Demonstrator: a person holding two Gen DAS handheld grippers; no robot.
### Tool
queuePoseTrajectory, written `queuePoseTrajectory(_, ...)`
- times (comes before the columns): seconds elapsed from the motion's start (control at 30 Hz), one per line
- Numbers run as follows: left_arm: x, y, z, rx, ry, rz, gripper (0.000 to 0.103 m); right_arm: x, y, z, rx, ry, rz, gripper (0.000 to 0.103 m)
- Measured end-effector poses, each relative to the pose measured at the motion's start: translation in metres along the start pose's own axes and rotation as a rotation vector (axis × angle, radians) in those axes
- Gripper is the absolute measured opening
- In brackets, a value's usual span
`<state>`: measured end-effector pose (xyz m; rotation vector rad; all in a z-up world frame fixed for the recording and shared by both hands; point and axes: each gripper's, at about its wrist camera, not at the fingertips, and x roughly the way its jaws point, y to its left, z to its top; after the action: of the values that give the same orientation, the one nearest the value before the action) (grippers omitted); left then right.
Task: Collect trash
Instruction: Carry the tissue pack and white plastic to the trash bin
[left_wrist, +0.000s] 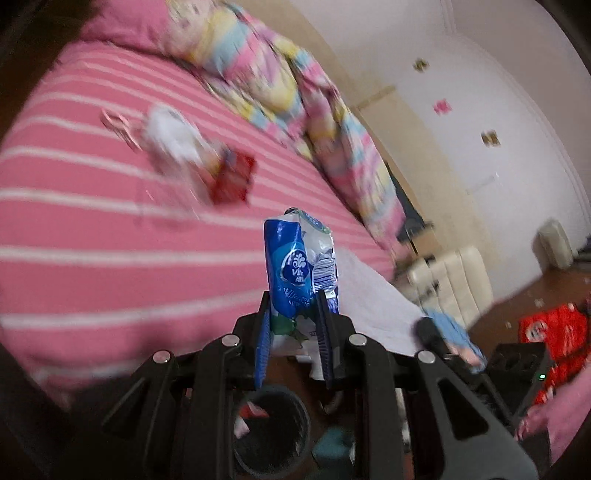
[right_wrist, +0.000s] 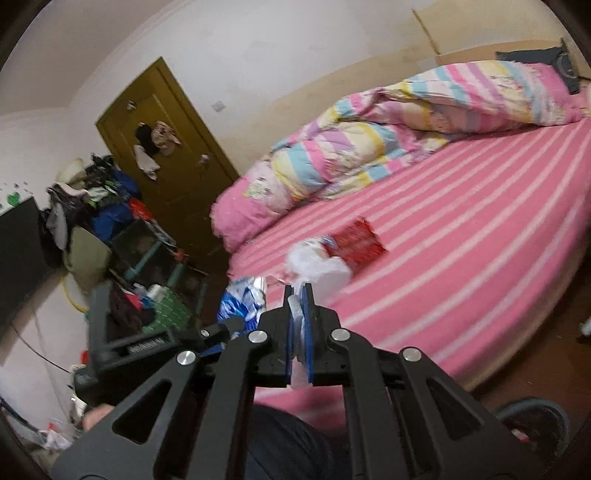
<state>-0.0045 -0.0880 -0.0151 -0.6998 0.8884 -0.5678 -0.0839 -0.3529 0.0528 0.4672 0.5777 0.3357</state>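
Observation:
My left gripper (left_wrist: 293, 301) is shut on a blue and white tissue packet (left_wrist: 295, 258) and holds it upright above the bed's edge. A dark round bin (left_wrist: 271, 430) with scraps inside sits right below it. My right gripper (right_wrist: 299, 291) is shut on a clear white plastic bag (right_wrist: 321, 267) that trails onto the bed. A red wrapper (right_wrist: 356, 242) lies on the bed beside the bag; it also shows in the left wrist view (left_wrist: 232, 179). The tissue packet (right_wrist: 242, 301) shows left of the right gripper.
The bed has a pink striped sheet (right_wrist: 461, 240) and a bunched pastel quilt (right_wrist: 369, 147). A brown door (right_wrist: 166, 147) and piled clutter (right_wrist: 110, 221) stand at the left. Red crates (left_wrist: 550, 332) and a white radiator (left_wrist: 454, 288) stand on the floor.

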Motion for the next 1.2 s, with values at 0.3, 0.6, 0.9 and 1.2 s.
queuePoseTrajectory(0.3, 0.062, -0.025, -0.068, 0.019, 0.256, -0.027, 0.022, -0.043, -0.062, -0.064, 0.034, 0.081, -0.172, 0.006)
queuePoseTrajectory(0.6, 0.134, -0.031, -0.124, 0.021, 0.487, -0.013, 0.022, -0.066, -0.132, -0.114, 0.144, 0.143, -0.303, 0.006)
queuePoseTrajectory(0.9, 0.202, -0.026, -0.164, 0.044, 0.694, 0.082, 0.022, -0.066, -0.192, -0.154, 0.288, 0.2, -0.377, 0.006)
queuePoseTrajectory(1.2, 0.25, -0.019, -0.201, 0.109, 0.86, 0.182, 0.022, -0.063, -0.228, -0.182, 0.367, 0.264, -0.45, 0.007)
